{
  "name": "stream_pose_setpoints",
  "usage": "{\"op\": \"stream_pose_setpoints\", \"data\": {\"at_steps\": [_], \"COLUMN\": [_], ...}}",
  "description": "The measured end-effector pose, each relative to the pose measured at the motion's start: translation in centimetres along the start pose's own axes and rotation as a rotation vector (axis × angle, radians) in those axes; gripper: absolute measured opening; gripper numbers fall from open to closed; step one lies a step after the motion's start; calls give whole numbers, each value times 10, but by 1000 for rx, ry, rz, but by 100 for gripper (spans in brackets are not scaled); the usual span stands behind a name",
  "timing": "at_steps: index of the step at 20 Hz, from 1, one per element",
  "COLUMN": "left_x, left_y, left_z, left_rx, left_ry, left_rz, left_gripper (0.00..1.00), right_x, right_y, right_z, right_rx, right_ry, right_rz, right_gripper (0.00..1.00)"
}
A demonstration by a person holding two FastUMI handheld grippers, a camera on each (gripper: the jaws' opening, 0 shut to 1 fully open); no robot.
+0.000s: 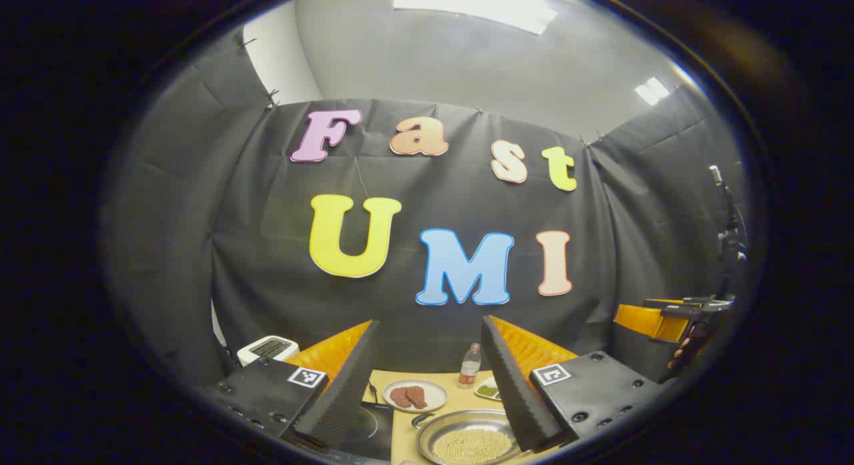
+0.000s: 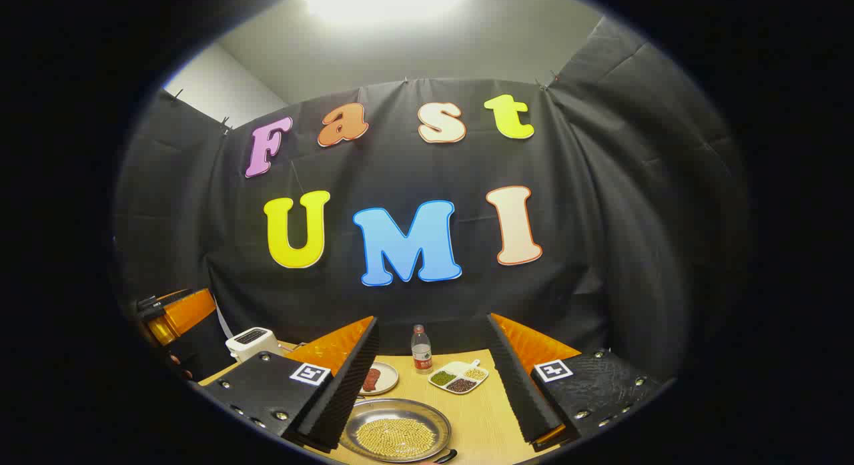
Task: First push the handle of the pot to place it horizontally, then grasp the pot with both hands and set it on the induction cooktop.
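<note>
Both grippers hang above the near edge of the table, and nothing of the task looks begun. The left gripper (image 1: 430,385) has its 2 fingers spread wide with nothing between them, and the right gripper (image 2: 434,385) is spread the same way, gripping nothing. Just below them sits the pot (image 2: 395,428), a shallow steel pan holding a layer of pale yellow grains, resting on the bare wooden table (image 2: 480,411). Its dark handle (image 2: 446,455) pokes out at the near rim, though I cannot tell which way it lies. The induction cooktop (image 1: 367,428) is a black slab just beside the pot, with nothing on it where I can see. So I judge the handle push, the 2-handed grasp and the lift across all remain. Farther back stand a plate of meat (image 1: 415,395), a divided dish of beans (image 2: 459,377), a water bottle (image 2: 420,349) and a white toaster (image 2: 250,341).
</note>
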State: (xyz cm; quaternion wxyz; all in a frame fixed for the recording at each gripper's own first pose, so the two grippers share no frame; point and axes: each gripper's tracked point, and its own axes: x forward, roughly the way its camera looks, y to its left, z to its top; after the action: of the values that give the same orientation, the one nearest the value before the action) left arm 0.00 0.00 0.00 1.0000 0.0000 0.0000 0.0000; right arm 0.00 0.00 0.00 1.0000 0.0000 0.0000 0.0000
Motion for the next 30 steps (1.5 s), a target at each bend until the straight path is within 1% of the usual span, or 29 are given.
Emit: {"op": "stream_pose_setpoints", "data": {"at_steps": [1, 5, 11, 12, 14, 15, 16, 18, 19, 21, 24, 26, 27, 28, 29, 30], "left_x": [2, 2, 4, 6, 8, 9, 10, 9, 10, 8, 7, 8, 9, 9, 9, 8], "left_y": [3, 5, 3, 3, 6, 6, 7, 7, 7, 7, 10, 11, 12, 13, 13, 14], "left_z": [1, 2, -3, -2, -2, -2, -2, -5, -5, -9, -14, -17, -19, -22, -22, -24], "left_rx": [3, 29, 37, 37, 36, 37, 39, 39, 39, 41, 42, 49, 54, 57, 58, 58], "left_ry": [-4, -2, 19, 19, 20, 22, 23, 28, 30, 37, 47, 54, 59, 65, 69, 72], "left_rz": [7, 17, 21, 22, 27, 30, 33, 35, 36, 40, 45, 49, 52, 54, 56, 60], "left_gripper": [99, 97, 99, 95, 99, 95, 99, 97, 99, 97, 97, 97, 99, 99, 95, 95], "right_x": [0, 4, 11, 12, 14, 15, 17, 18, 19, 21, 22, 20, 18, 17, 14, 12], "right_y": [1, 6, 10, 10, 11, 11, 11, 11, 12, 13, 20, 26, 30, 31, 35, 42], "right_z": [-2, -5, -4, -3, -3, -5, -6, -11, -15, -26, -51, -71, -85, -95, -107, -119], "right_rx": [4, 11, 2, 1, 0, -1, -1, -6, -9, -17, -24, -16, -13, -16, -17, -24], "right_ry": [4, 14, 13, 11, 11, 13, 17, 27, 34, 58, 120, 174, 209, 238, 272, 313], "right_rz": [1, 11, 22, 23, 26, 27, 29, 33, 35, 43, 79, 103, 117, 117, 138, 169], "right_gripper": [95, 95, 95, 95, 95, 95, 95, 96, 96, 95, 95, 87, 72, 72, 51, 55]}}
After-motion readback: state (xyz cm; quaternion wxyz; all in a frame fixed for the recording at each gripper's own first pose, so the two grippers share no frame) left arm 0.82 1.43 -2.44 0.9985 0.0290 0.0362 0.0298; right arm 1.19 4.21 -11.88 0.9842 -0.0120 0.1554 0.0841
